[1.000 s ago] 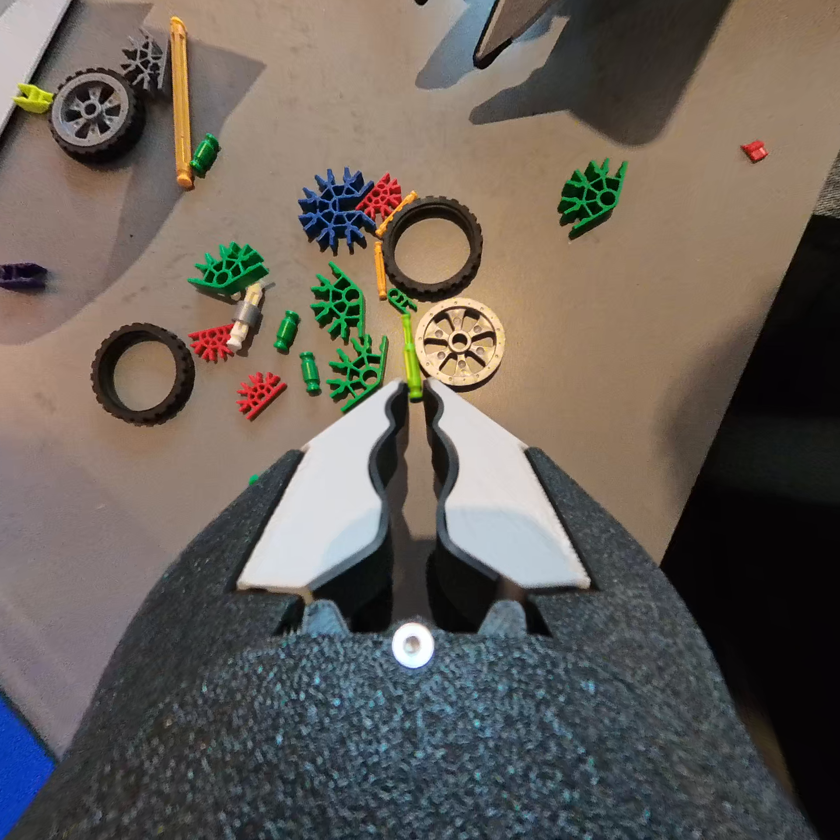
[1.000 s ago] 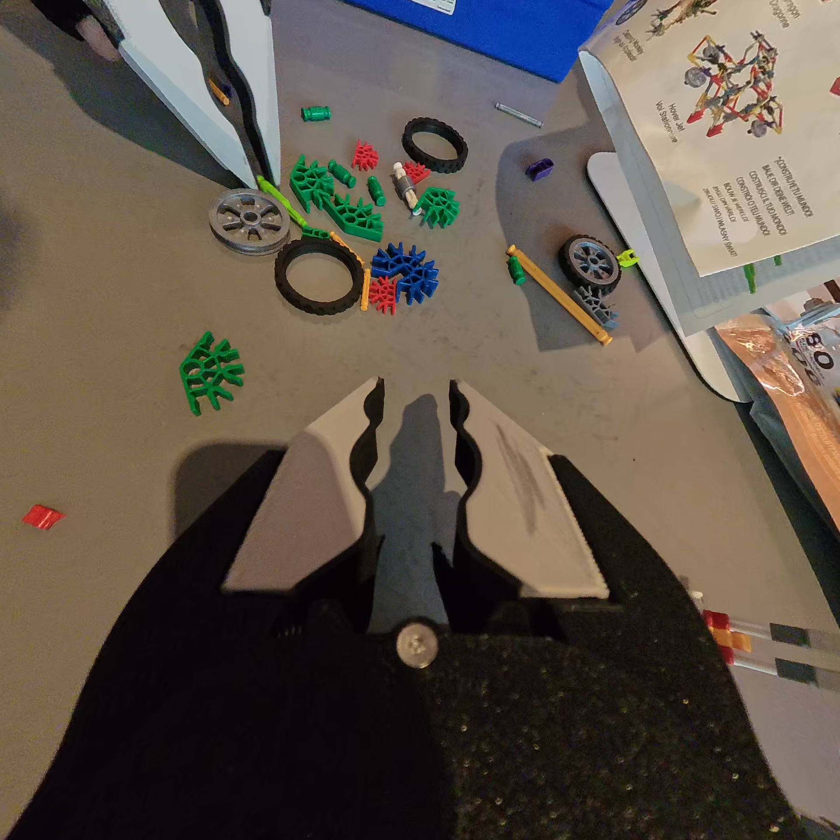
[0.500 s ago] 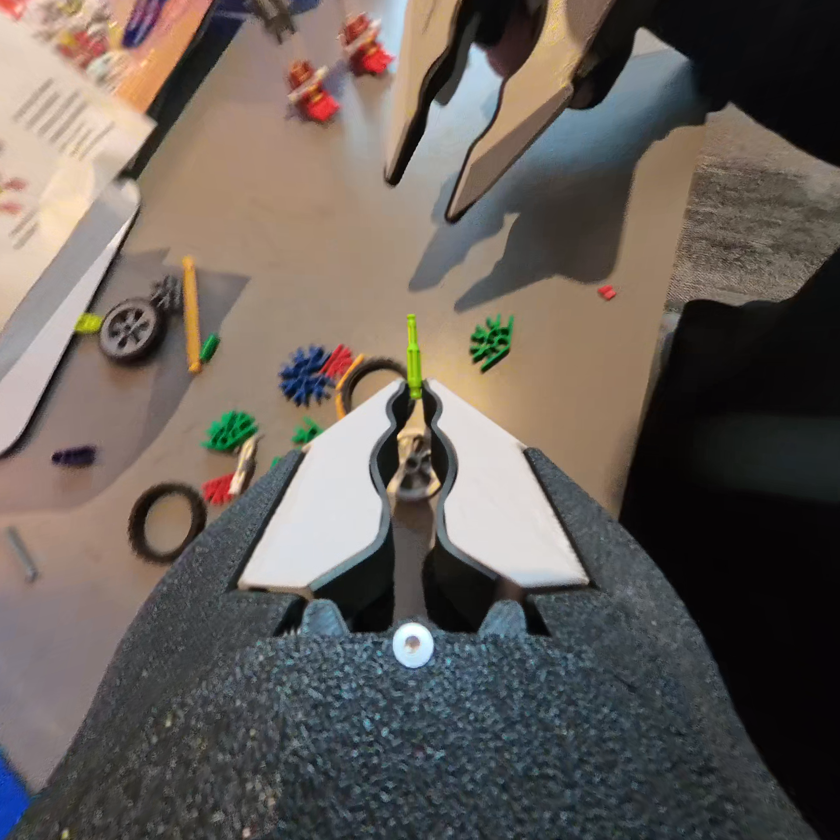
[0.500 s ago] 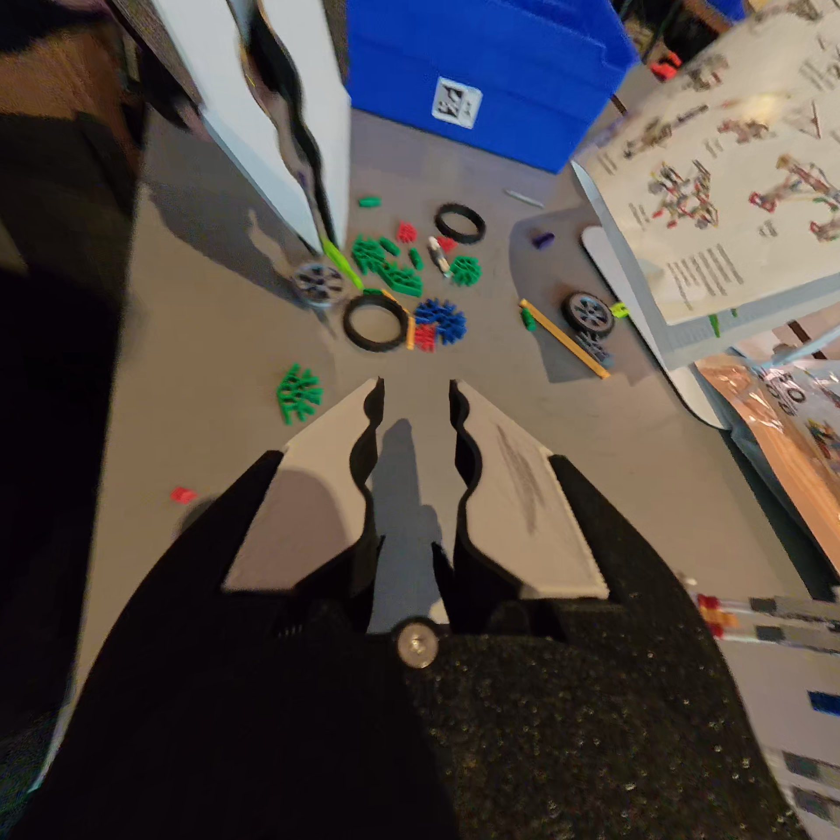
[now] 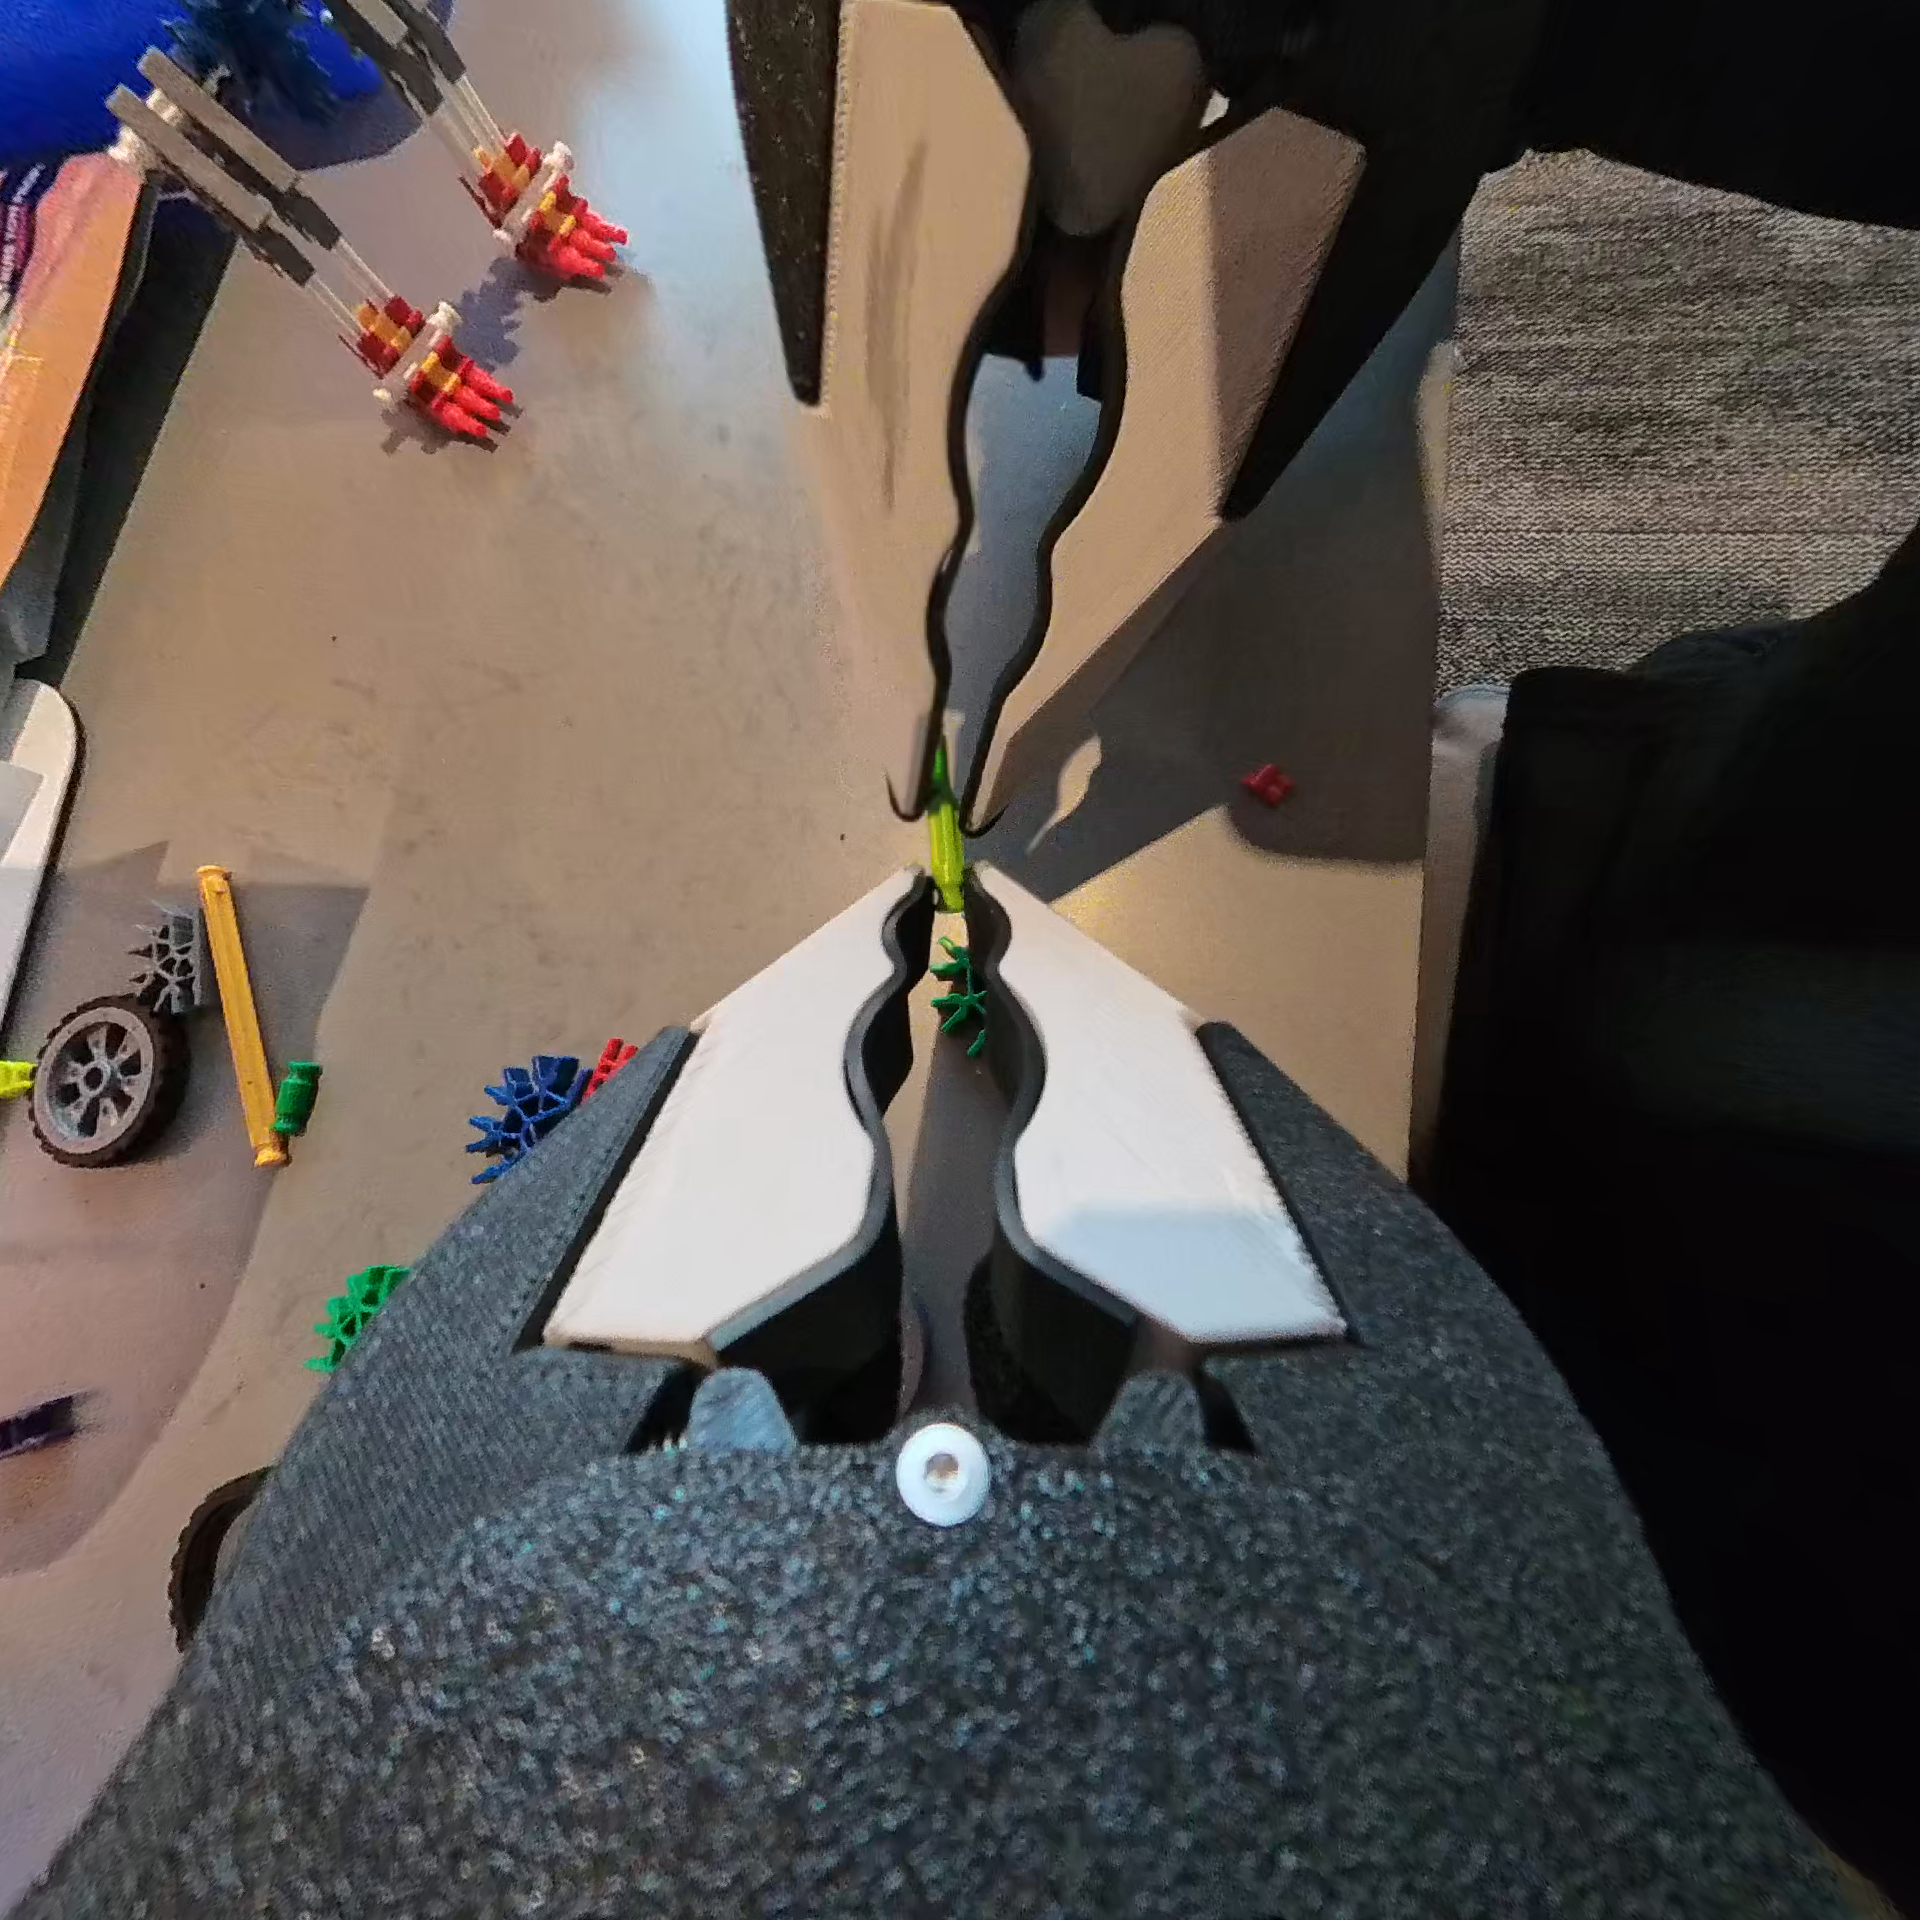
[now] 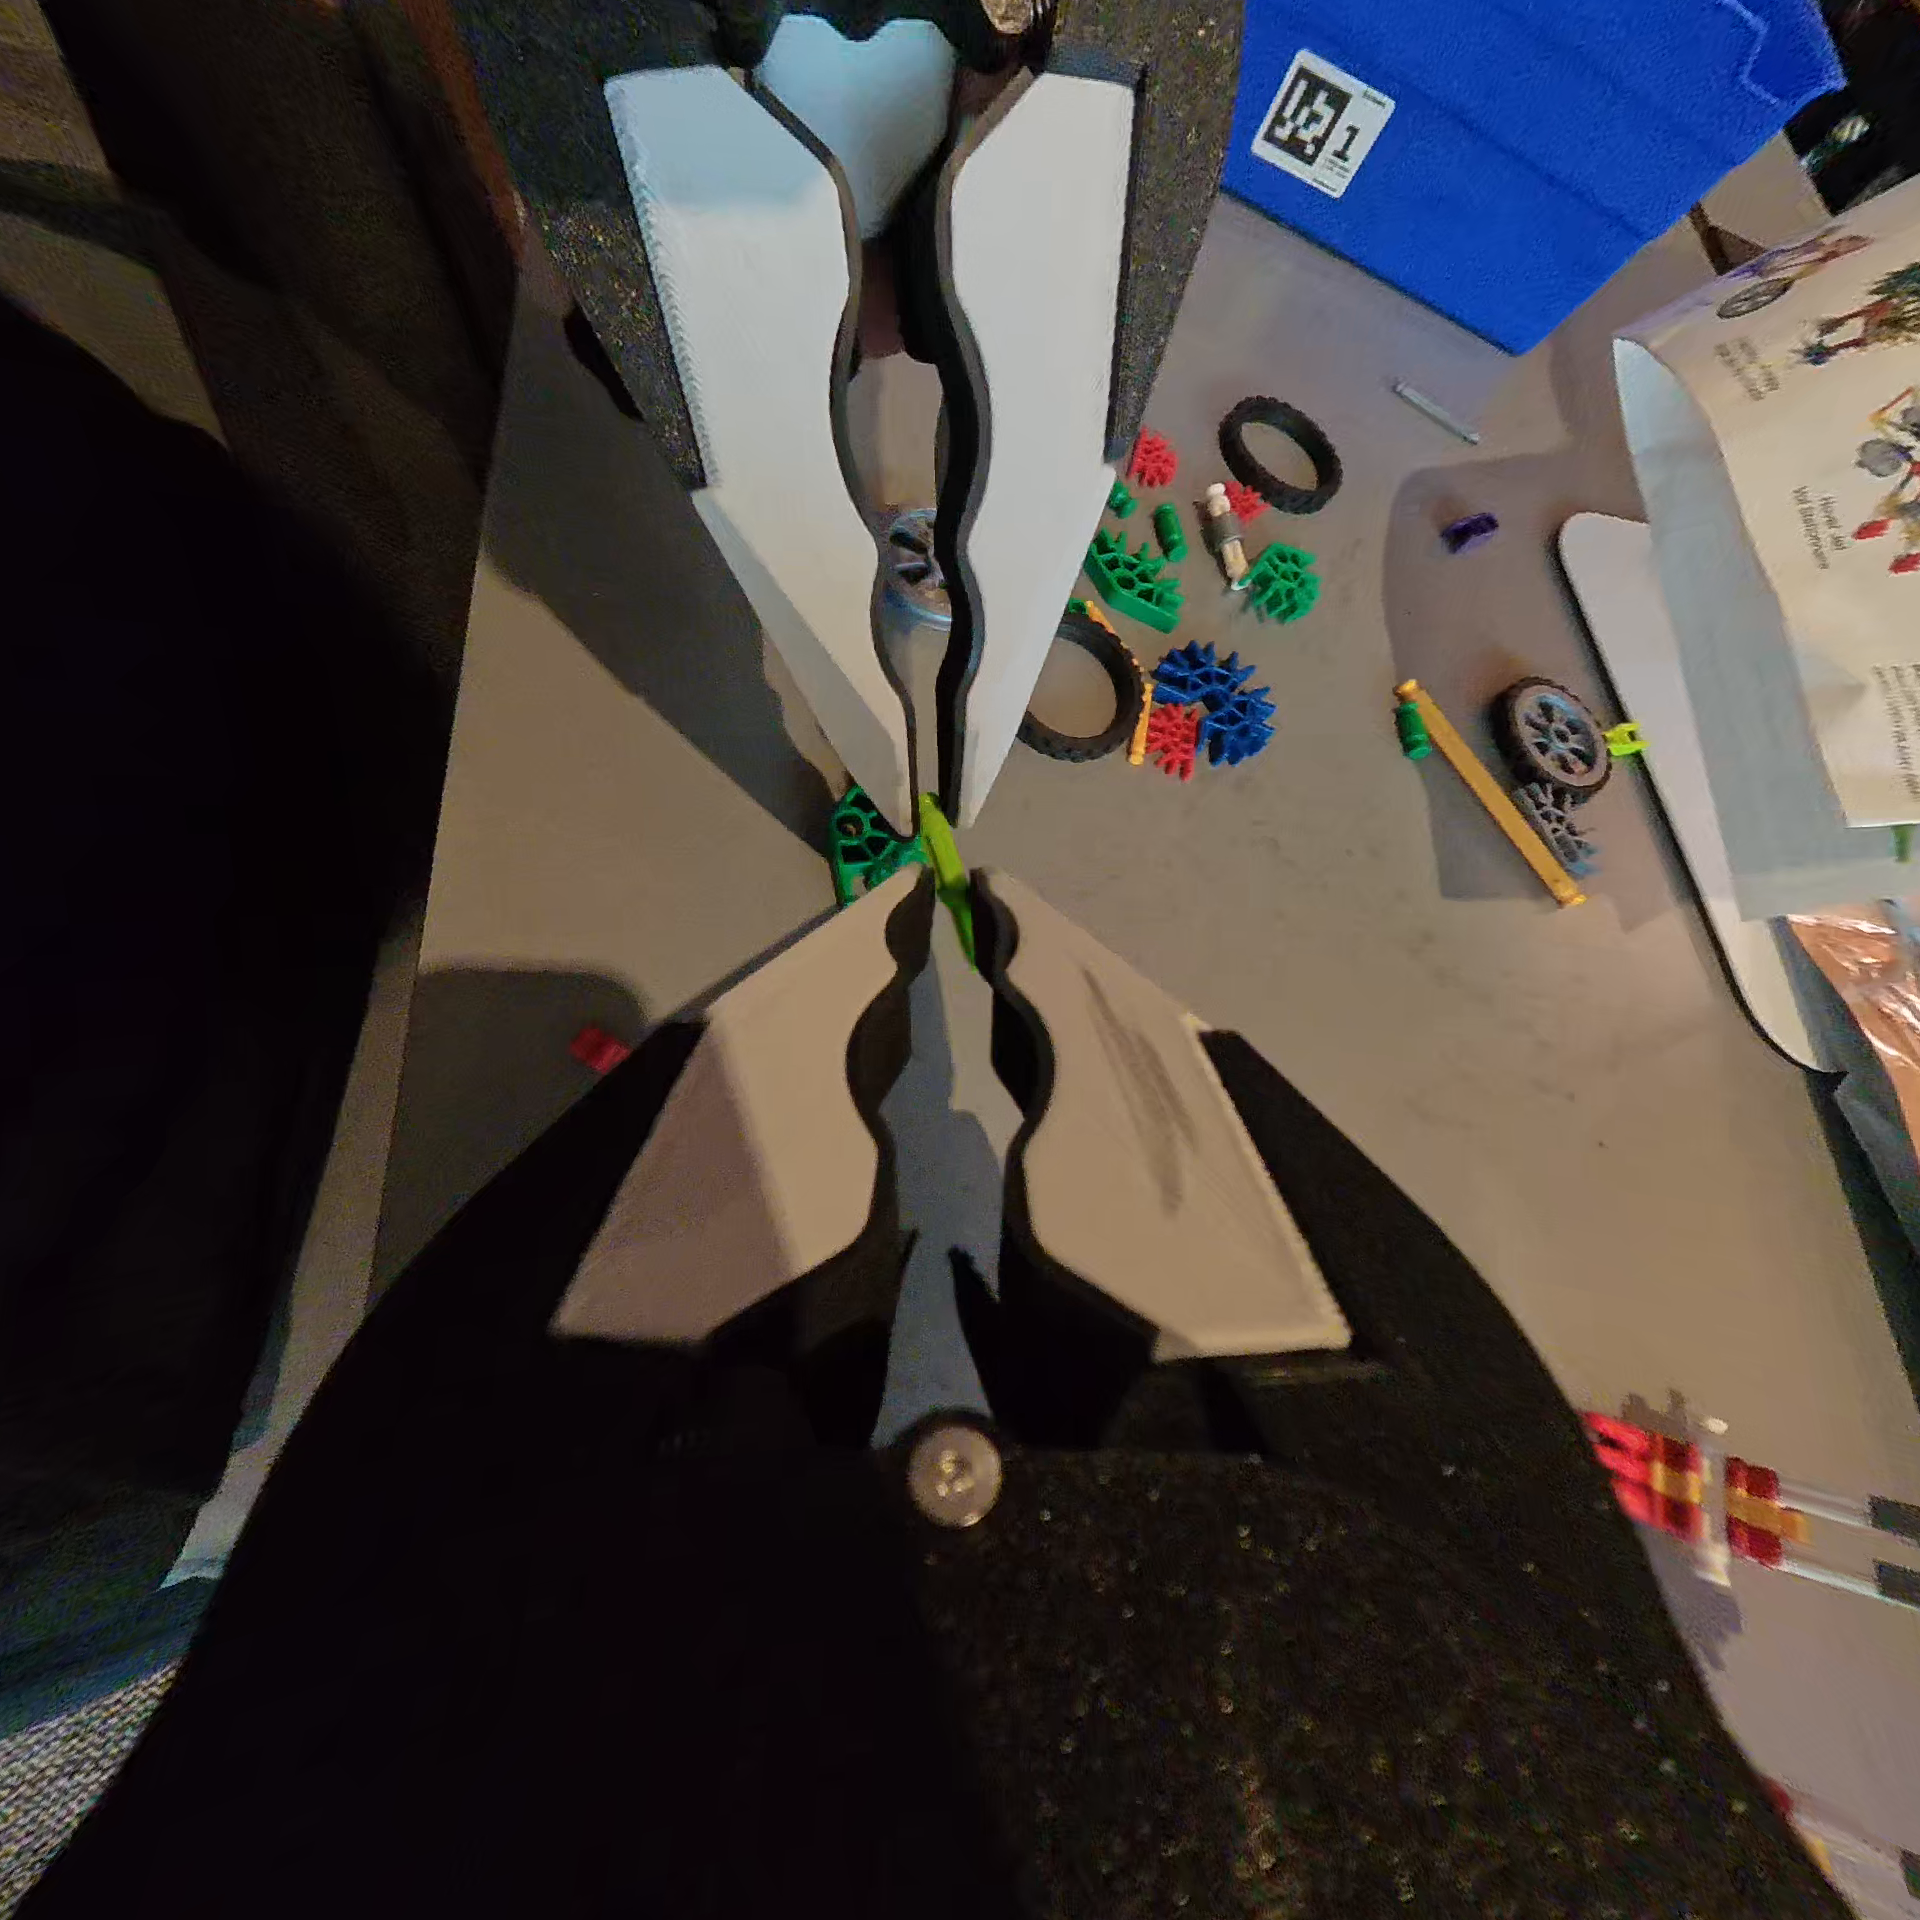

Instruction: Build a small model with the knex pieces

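Lifted off the table, both wavy-edged tools, left point(image 5: 943, 896) and right point(image 6: 948, 906), pinch one slim lime rod point(image 5: 943, 844).

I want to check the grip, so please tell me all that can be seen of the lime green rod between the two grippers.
The lime green rod is a short, thin stick of glossy plastic. It is held above the grey table, lying roughly along the line between the two grippers. The left gripper is shut on one end; the right gripper pinches the other end at its fingertips. Only the middle shows between them. It looks straight and unbroken. Nothing else touches it.
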Motion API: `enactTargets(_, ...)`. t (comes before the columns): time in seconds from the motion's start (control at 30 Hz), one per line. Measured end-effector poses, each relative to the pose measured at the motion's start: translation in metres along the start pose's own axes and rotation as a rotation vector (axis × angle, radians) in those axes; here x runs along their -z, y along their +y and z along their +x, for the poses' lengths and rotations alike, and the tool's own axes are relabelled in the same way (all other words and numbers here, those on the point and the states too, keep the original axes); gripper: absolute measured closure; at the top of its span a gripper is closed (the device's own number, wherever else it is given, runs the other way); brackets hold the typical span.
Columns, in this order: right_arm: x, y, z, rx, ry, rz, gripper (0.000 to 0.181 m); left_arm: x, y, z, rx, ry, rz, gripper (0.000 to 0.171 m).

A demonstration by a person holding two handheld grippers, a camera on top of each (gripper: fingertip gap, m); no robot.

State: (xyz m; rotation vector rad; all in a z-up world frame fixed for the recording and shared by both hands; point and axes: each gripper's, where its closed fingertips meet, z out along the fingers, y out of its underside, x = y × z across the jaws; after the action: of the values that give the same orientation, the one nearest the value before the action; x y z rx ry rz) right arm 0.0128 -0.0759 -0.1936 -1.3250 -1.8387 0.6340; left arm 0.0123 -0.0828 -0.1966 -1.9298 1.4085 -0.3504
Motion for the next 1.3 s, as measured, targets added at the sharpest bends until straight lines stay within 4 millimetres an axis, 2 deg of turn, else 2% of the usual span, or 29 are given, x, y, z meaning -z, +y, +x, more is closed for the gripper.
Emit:
enactTargets(0.3, -0.005, 0.010, -0.014, -0.008, -0.075, -0.023, 0.176, -0.008, 0.008, 0.012, 0.024, 0.039, -0.013, 0.166)
enactTargets(0.43, -0.007, 0.016, -0.017, -0.019, -0.092, -0.048, 0.176, -0.009, 0.011, 0.014, 0.039, 0.040, -0.012, 0.157)
enactTargets(0.93, -0.013, 0.024, -0.016, -0.034, -0.097, -0.099, 0.177, -0.010, 0.023, 0.013, 0.051, 0.020, -0.027, 0.156)
enactTargets(1.07, -0.013, 0.023, -0.017, -0.035, -0.106, -0.094, 0.176, -0.010, 0.023, 0.013, 0.053, 0.018, -0.025, 0.156)
enactTargets(1.17, -0.010, 0.019, -0.016, -0.047, -0.103, -0.075, 0.163, -0.010, 0.023, 0.012, 0.055, 0.016, -0.022, 0.156)
enactTargets(1.3, -0.007, 0.009, -0.013, -0.056, -0.098, -0.023, 0.172, -0.010, 0.023, 0.012, 0.056, 0.010, -0.022, 0.156)
